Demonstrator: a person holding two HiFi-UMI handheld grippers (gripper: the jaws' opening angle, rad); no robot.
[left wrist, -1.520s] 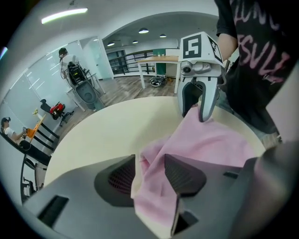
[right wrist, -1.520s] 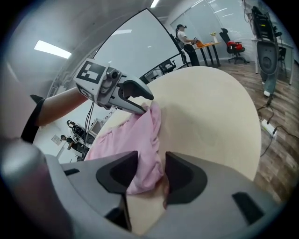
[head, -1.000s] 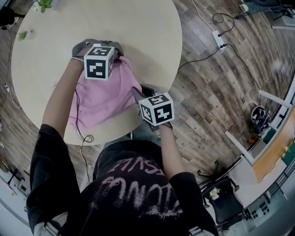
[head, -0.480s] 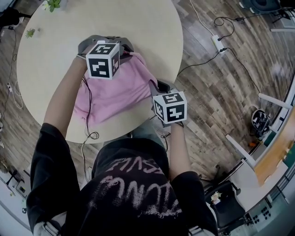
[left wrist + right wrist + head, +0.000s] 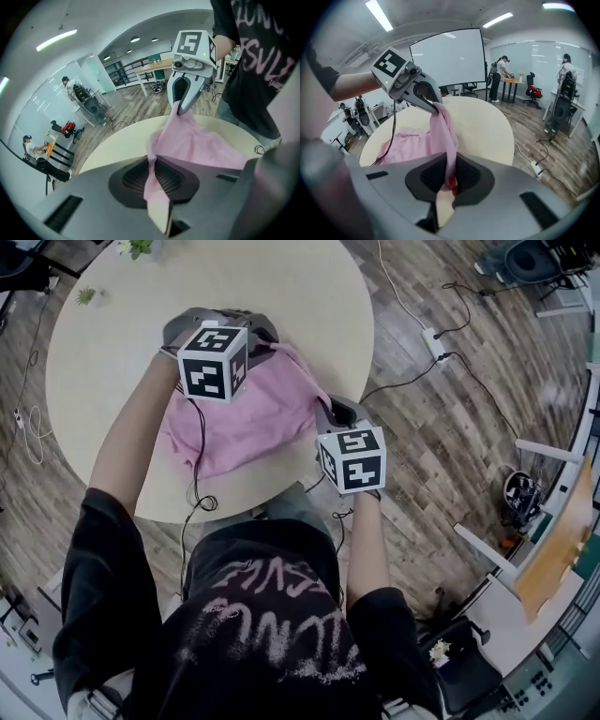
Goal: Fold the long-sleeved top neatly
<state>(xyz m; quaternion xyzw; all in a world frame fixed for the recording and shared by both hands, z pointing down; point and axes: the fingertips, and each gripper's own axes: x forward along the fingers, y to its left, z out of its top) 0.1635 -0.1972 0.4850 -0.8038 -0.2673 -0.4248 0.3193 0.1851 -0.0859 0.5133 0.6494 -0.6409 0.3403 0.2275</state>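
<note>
The long-sleeved top (image 5: 248, 418) lies bunched on the near right part of the table (image 5: 122, 306). One edge is clamped by the just-closed jaws of the left gripper (image 5: 158, 185) and right gripper (image 5: 449, 180). No fold is judged made yet.

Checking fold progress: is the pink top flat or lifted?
Partly lifted: left gripper and right gripper, jaws just closed, pinch the pink top; rest on table.

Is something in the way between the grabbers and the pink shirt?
No, nothing visible. The left gripper and the right gripper have just closed their jaws on the pink top, each pinching a bit of its cloth above the table. Only a black cable hangs across the top.
</note>
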